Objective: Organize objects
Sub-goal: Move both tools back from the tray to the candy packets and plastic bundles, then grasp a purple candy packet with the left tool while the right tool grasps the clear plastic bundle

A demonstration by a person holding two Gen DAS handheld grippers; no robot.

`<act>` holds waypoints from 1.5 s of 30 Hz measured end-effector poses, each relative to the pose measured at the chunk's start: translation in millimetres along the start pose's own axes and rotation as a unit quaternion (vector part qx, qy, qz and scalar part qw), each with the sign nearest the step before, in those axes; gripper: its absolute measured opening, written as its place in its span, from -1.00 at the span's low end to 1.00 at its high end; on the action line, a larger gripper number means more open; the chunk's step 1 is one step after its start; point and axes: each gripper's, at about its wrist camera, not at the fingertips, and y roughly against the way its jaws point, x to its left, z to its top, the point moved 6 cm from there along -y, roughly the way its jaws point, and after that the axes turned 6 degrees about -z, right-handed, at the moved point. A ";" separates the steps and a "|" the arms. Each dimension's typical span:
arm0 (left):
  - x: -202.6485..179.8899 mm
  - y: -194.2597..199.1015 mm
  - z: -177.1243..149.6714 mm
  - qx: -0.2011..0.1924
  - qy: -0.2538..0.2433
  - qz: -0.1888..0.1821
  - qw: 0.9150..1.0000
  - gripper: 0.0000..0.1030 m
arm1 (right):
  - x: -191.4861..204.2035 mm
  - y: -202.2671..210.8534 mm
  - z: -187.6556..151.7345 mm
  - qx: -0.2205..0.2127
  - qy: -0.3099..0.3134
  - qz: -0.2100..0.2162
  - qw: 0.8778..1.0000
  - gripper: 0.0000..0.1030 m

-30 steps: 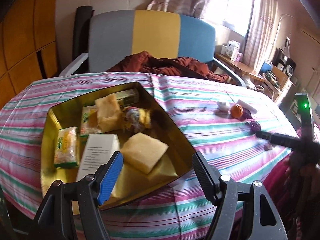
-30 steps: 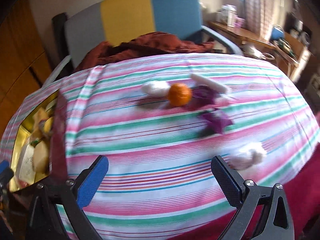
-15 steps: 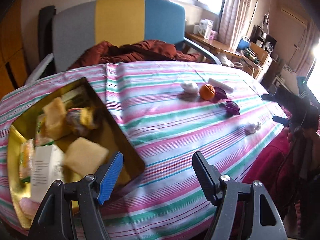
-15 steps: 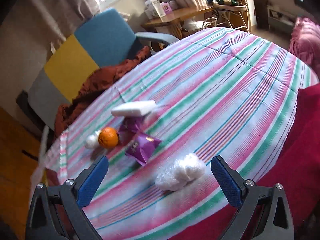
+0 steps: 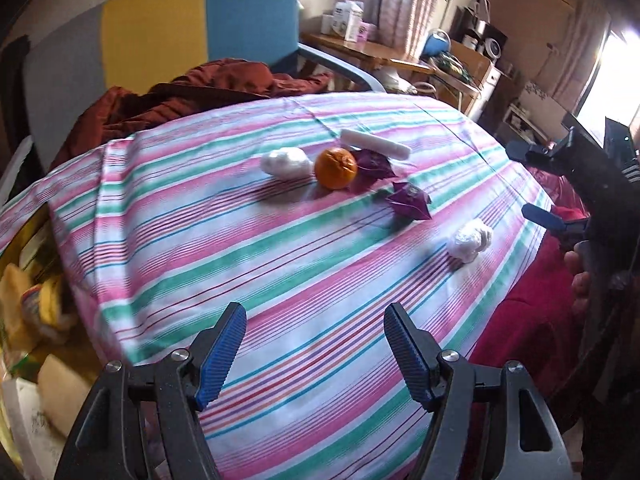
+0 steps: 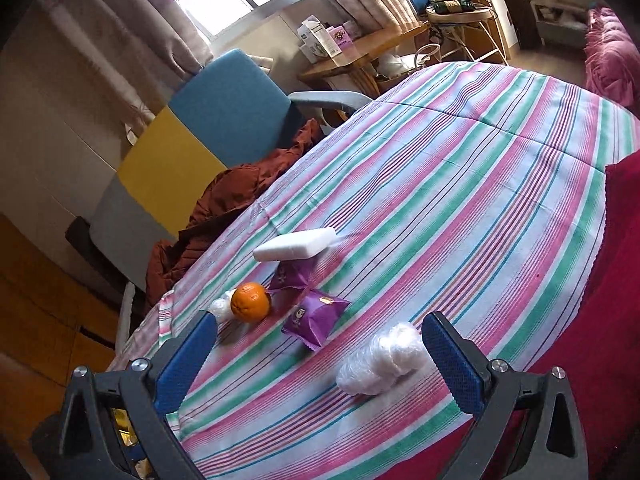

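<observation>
- My right gripper (image 6: 320, 354) hangs low over the near edge of the striped tablecloth (image 6: 460, 184), jaws wide apart and empty, with a clear-wrapped white bundle (image 6: 380, 360) lying between its fingers, untouched
- Just beyond sit a purple packet (image 6: 314, 316), an orange (image 6: 251, 302), a second purple packet (image 6: 290, 274) and a white block (image 6: 296, 244), clustered mid-cloth
- My left gripper (image 5: 316, 356) is also spread open, holding nothing
- At the cloth's left edge I see a gold tray (image 5: 16, 248) of what look like wrapped snacks; it's blurred
</observation>
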 end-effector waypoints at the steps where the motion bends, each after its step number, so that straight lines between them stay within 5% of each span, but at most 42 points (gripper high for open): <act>1: -4.6 -6.4 2.7 0.005 -0.004 -0.006 1.000 0.41 | -0.5 0.9 0.4 -0.002 -0.003 0.006 1.000 1.00; 24: -94.4 -118.3 89.8 0.036 -0.121 -0.059 0.990 0.36 | -4.1 -2.6 2.4 0.009 -0.029 0.058 0.998 1.00; 29: -99.6 -152.4 102.9 0.053 -0.138 -0.044 0.988 -0.05 | -4.7 -3.5 2.4 0.010 -0.031 0.062 0.998 1.00; 32: -92.8 -170.4 99.6 0.073 -0.129 -0.035 0.988 -0.31 | -4.8 -4.1 2.2 0.011 -0.031 0.063 0.997 1.00; 38: -71.9 -153.0 76.5 0.058 -0.089 -0.033 0.994 -0.33 | -4.1 -5.0 1.9 0.012 -0.030 0.060 0.998 1.00; 45: -26.3 -98.2 20.6 0.027 -0.038 0.010 0.999 -0.33 | -4.1 -6.7 0.3 0.015 -0.028 0.052 0.998 1.00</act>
